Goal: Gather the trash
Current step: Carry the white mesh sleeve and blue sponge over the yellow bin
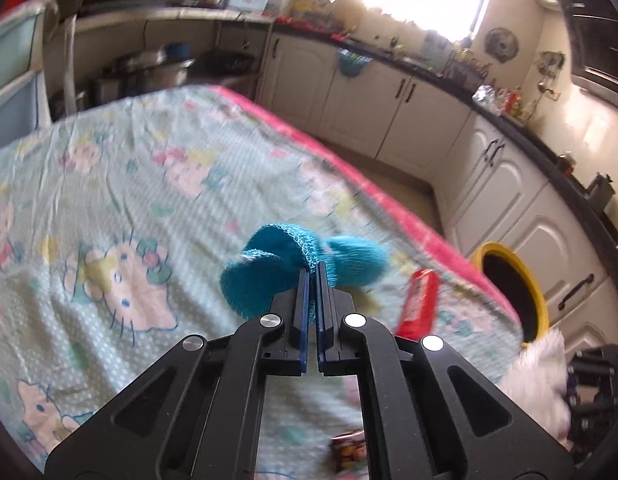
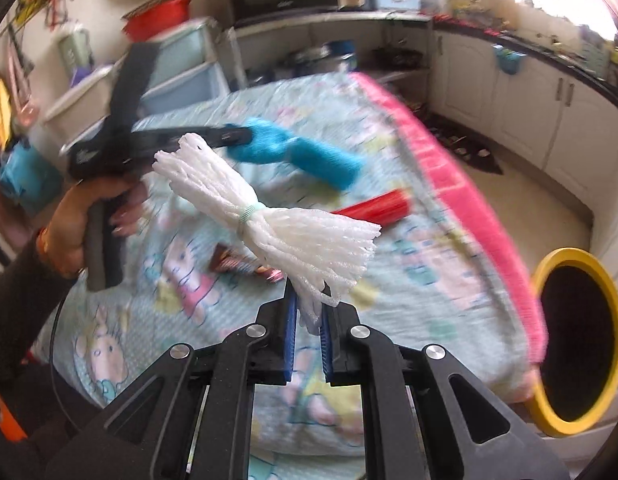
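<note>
My left gripper [image 1: 313,270] is shut on a teal foam net [image 1: 269,268] and holds it just above the cartoon-print tablecloth [image 1: 109,184]. The right wrist view shows that same left gripper [image 2: 245,134] in a person's hand [image 2: 77,216], with the teal net [image 2: 305,156] hanging from its tip. My right gripper [image 2: 309,292] is shut on a white foam net bundle [image 2: 277,216] tied with a pale band, lifted over the tablecloth [image 2: 409,272]. A red wrapper [image 2: 377,206] [image 1: 419,300] lies near the table's right edge. A brown snack wrapper [image 2: 237,264] [image 1: 347,450] lies close to me.
A yellow-rimmed bin [image 2: 549,272] [image 1: 539,300] stands on the floor just past the table's pink-edged right side. White kitchen cupboards [image 1: 409,104] run along the far and right walls. Plastic drawers [image 2: 181,76] and shelves with pots stand beyond the table.
</note>
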### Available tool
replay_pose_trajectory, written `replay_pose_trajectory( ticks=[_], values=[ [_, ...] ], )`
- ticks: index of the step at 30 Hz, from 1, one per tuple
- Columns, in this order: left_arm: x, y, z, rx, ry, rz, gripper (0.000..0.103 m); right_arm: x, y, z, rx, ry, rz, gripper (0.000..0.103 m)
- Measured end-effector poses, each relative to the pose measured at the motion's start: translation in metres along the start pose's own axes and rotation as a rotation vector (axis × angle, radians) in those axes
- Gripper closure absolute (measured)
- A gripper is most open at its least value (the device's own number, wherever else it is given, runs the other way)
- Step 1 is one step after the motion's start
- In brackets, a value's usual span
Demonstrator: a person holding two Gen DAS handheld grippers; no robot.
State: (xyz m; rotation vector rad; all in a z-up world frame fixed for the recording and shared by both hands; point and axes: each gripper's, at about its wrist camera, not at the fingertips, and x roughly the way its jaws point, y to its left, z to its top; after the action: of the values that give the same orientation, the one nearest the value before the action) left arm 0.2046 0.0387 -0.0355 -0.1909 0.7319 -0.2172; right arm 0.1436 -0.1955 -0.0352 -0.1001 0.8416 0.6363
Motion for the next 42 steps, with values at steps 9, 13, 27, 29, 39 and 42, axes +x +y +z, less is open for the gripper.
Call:
replay_pose_trajectory(
  ticks=[9, 13, 27, 29, 39, 42],
  values=[
    [-0.023, -0.054, 0.029, 0.091, -0.081, -0.079, 0.102, -0.042, -0.045, 0.009, 0.074, -0.110, -0.146, 0.093],
    [-0.028, -0.081, 0.039, 0.131, -0.101, -0.123, 0.103, -0.060, -0.063, 0.006, 0.118, -0.150, -0.193, 0.093],
    [-0.027, -0.175, 0.062, 0.272, -0.137, -0.262, 0.102, -0.120, -0.121, -0.010, 0.250, -0.263, -0.353, 0.093],
    [-0.025, -0.186, 0.063, 0.287, -0.137, -0.280, 0.103, -0.129, -0.129, -0.013, 0.267, -0.279, -0.374, 0.093],
    [-0.002, -0.249, 0.057, 0.339, -0.105, -0.366, 0.102, -0.153, -0.170, -0.034, 0.387, -0.315, -0.463, 0.093],
    [0.008, -0.267, 0.053, 0.354, -0.087, -0.390, 0.102, -0.154, -0.183, -0.044, 0.419, -0.305, -0.495, 0.093]
  ],
)
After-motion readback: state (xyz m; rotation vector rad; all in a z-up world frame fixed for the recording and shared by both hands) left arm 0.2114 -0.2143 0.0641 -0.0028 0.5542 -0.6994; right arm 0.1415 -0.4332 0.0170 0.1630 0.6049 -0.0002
